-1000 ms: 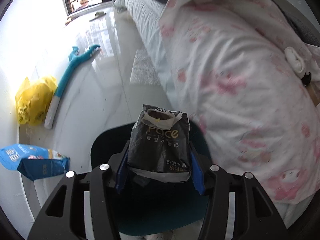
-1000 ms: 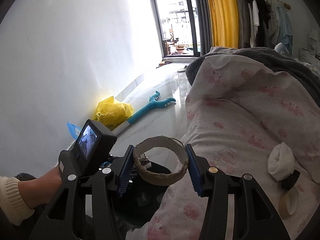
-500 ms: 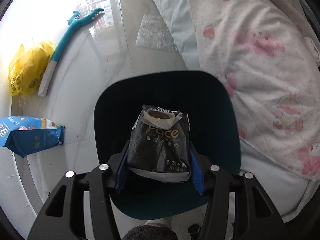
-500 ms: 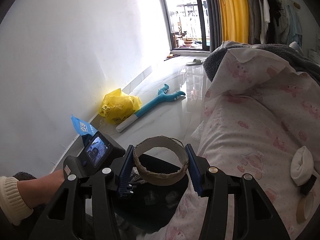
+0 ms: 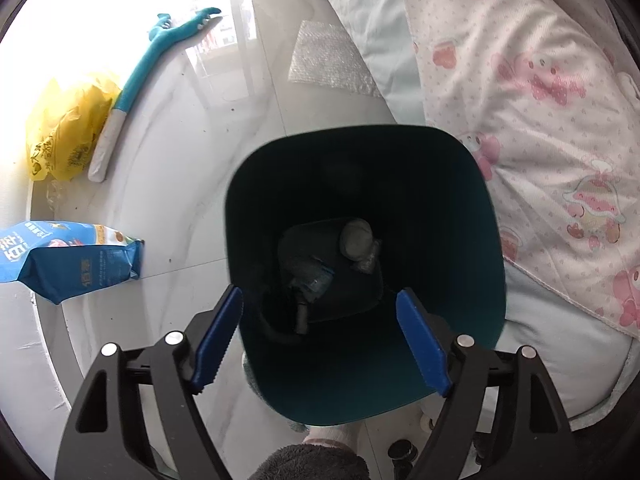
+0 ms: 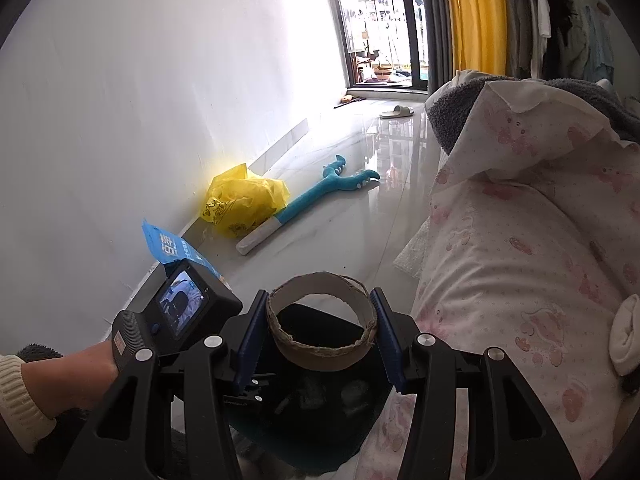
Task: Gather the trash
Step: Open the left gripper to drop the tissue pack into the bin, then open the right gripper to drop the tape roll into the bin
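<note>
Left wrist view: The left gripper (image 5: 320,338) points nearly straight down over the mouth of a dark teal bin (image 5: 490,264). Jaws have just been opening and now stand wide w/ nothing between the blue pads (image 5: 218,334). Bin interior is dim; a grey wad (image 5: 356,238) and other crumpled trash lie at the bottom, details too dark to tell. A dark package shape shows low in the bin near the left pad; cannot tell what it is. Bin stands on a glossy white floor (image 5: 224,128), just beside a bed w/ pink-print quilt (image 5: 532,80). On the floor to the left: blue snack bag (image 5: 68,260), yellow plastic bag (image 5: 64,136) and a teal long-handled toy (image 5: 140,72) near the wall. A sheet of bubble wrap (image 5: 328,62) lies by the bed edge.

Right wrist view: The right gripper (image 6: 322,330) is clamped at a narrow-to-medium width on a cardboard tape ring (image 6: 322,334), pads pressing both sides, ring opening facing up. Ring hangs above the bin (image 6: 320,432), approx. over its near rim. To the left, a person's hand (image 6: 76,380) w/ cream cuff holds the other gripper's camera body (image 6: 180,308), which is over the bin. Same yellow bag (image 6: 244,202), blue bag (image 6: 172,250) and toy (image 6: 320,194) lie along the wall; quilt (image 6: 520,248) on the right.
</note>
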The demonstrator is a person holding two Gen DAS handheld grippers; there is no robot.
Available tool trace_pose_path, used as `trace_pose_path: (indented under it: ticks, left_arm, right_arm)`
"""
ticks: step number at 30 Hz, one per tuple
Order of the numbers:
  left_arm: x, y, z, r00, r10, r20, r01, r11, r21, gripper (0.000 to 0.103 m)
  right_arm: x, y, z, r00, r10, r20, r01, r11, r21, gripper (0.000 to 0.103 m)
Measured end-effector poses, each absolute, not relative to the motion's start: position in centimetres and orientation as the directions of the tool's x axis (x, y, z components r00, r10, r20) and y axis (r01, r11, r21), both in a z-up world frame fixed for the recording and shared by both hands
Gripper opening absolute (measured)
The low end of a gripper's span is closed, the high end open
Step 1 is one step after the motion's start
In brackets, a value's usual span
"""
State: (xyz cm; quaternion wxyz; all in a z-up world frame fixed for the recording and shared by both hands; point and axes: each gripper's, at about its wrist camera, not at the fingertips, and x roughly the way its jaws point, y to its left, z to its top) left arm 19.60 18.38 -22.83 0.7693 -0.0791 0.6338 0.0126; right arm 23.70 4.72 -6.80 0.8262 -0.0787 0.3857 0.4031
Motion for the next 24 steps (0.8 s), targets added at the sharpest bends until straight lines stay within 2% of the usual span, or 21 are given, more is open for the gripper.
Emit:
trace_pose_path:
  ticks: [14,24]
  left_arm:
    - [18.6,22.1,-18.3,0.407,-0.114,-0.906,-0.173,0.965,-0.199,0.086]
    - [18.0,22.8,-13.3,0.588,-0.098,-0.803,-0.159,0.959,-0.234,0.091]
  right_arm:
    - [24.8,7.6,-11.6,0.305,0.543,-0.783,-0.684,0.697,0.216,0.052]
    - [25.2,9.0,-15.9,0.242,0.467,-0.851,-0.655,0.725,0.212,0.052]
